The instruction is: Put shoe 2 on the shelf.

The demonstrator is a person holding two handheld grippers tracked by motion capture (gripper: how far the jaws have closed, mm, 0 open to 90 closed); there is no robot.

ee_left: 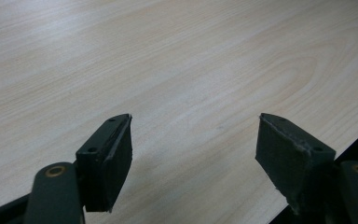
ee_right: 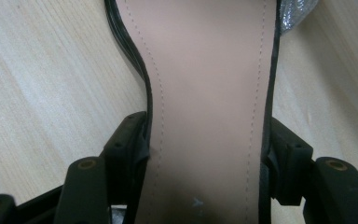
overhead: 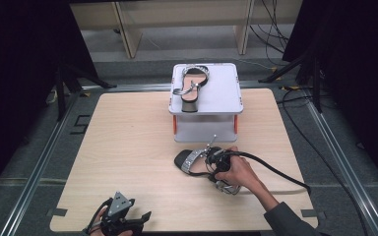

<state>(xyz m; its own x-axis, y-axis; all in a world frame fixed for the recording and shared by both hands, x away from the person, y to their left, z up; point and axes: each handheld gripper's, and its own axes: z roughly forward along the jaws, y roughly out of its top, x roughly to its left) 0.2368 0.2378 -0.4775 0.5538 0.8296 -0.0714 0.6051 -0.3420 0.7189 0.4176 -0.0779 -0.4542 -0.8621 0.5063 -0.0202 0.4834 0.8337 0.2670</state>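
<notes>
One sandal (overhead: pixel 192 88) already lay on the white stand (overhead: pixel 221 93). The right gripper (ee_right: pixel 207 154) had closed its jaws on the second sandal (ee_right: pixel 209 84), not yet lifted from the table (overhead: pixel 128 147). The left gripper (ee_left: pixel 193 158) waited open and empty.

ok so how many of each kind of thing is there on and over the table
sandals: 2, one on the white stand, one on the table between the right tongs
white stand: 1
tongs: 2, left, right
total: 5
</notes>
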